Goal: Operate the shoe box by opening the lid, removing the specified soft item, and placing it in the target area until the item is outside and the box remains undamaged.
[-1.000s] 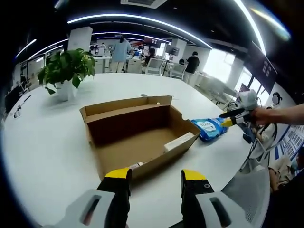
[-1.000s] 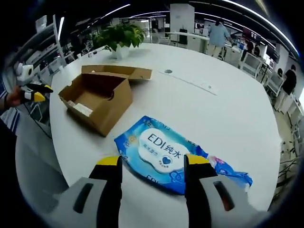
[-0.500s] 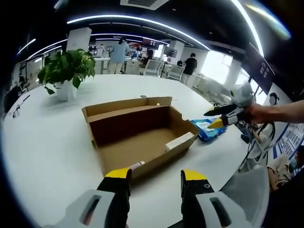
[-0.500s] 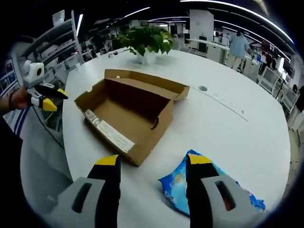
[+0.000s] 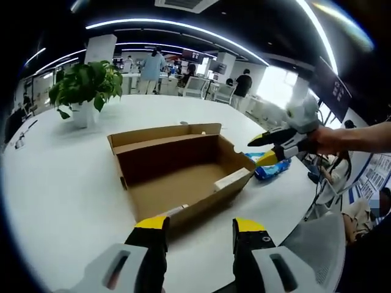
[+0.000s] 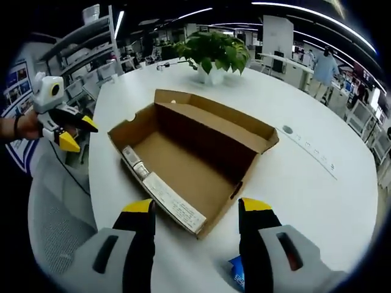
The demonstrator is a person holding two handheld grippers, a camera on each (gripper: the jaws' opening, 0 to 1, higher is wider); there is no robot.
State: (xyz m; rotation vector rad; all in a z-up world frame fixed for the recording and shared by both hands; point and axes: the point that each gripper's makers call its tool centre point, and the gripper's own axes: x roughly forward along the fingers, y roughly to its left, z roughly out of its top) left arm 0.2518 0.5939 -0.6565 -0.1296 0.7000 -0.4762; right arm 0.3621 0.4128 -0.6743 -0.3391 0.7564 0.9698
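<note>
Shoe box open; wipes pack beside it.

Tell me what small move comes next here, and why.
Probably bring both open tools, left and right, back and rest. The blue wipes pack already lies on the white table beside the open shoe box, which looks intact and holds no soft item.

My left gripper hangs with jaws spread and nothing between them. My right gripper is likewise parted and bare, my hand gripping it from behind.
</note>
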